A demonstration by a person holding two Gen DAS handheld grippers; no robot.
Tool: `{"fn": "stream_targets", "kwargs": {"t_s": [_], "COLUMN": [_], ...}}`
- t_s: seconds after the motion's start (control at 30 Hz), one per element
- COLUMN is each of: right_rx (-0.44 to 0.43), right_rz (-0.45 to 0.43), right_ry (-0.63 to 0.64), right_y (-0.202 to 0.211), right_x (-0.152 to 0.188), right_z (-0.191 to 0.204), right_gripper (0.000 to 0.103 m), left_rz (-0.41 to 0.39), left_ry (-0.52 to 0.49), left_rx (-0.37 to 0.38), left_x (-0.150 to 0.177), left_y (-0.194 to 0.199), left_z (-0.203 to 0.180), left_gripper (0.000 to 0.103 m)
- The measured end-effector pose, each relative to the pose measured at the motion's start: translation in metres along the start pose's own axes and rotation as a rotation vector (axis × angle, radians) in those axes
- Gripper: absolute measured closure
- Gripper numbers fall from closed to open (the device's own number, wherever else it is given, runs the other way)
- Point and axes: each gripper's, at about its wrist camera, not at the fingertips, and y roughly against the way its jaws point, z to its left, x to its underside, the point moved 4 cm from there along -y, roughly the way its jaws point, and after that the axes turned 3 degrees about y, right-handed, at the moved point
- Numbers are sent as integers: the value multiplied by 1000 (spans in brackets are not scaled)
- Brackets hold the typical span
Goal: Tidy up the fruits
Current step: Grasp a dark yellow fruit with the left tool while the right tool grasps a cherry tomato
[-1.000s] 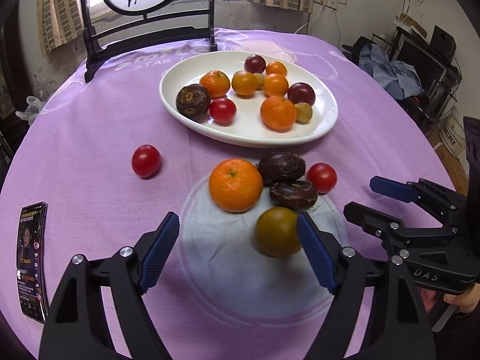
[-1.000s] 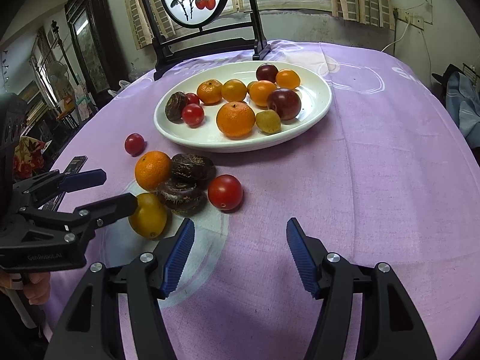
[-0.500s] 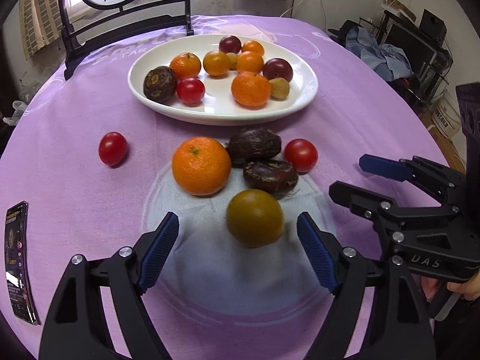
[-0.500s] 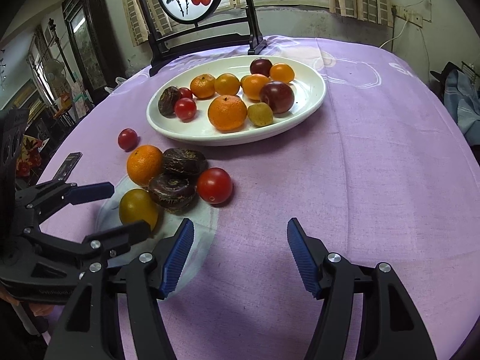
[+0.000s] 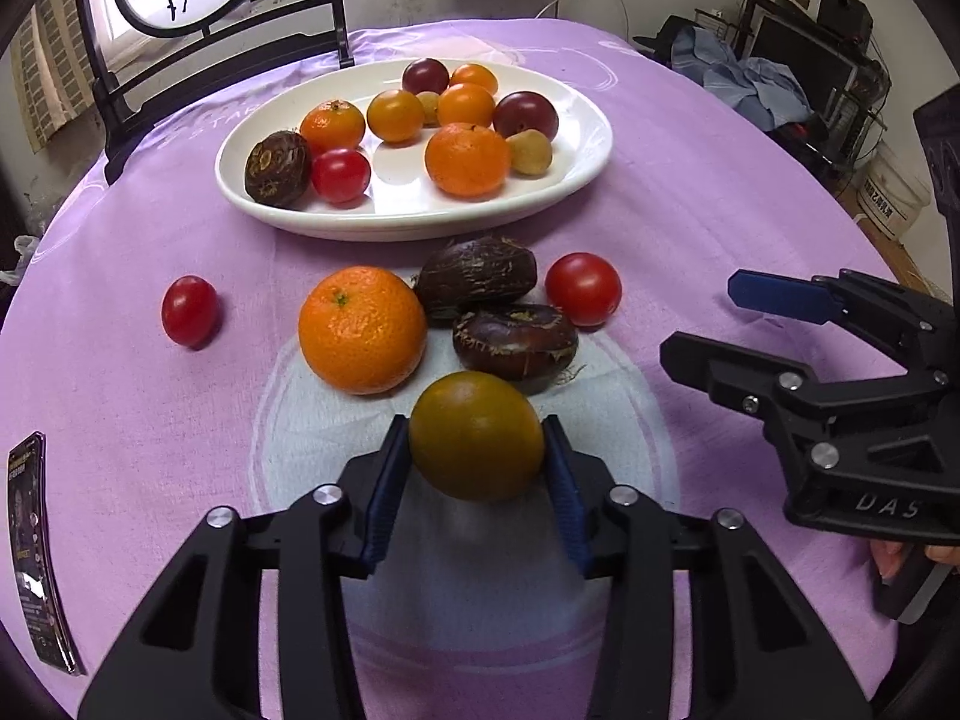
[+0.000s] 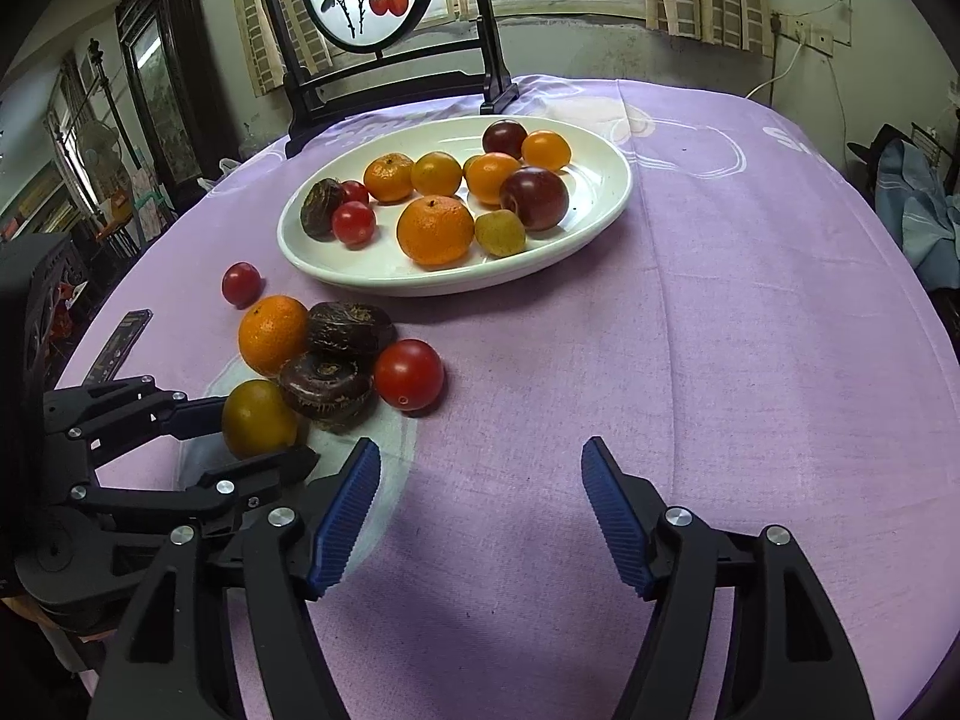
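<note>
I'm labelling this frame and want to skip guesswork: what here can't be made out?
- Underside of the olive-yellow fruit: both views; its own bulk and the left gripper hide whether it has lifted off the cloth.
- Phone screen: left wrist view; too small, distorted.
- Small yellow fruit on the plate: mostly hidden behind oranges.

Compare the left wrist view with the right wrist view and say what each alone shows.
Left wrist only: both blue pads of the left gripper pressing the olive-yellow round fruit; its jaws have just been closing. Right wrist only: the right gripper's open jaws over bare purple tablecloth. Both: the white oval plate of fruit.
</note>
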Motion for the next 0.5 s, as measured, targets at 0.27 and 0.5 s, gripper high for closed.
{"fn": "stream_targets", "kwargs": {"t_s": [0.27,0.5], "right_rx": [34,74], "right_rz": [37,54], "right_ry": [82,193], "right_y": [-15,-24], "right_x": [3,-5], "right_z": [16,33], "right_gripper": [33,43], "left_rz": [-54,-61], "left_ry": [25,61], "left_rx": [-5,11], "left_x": [3,5], "left_y": [22,28], "left_z": [16,35], "left_gripper": [63,63]}}
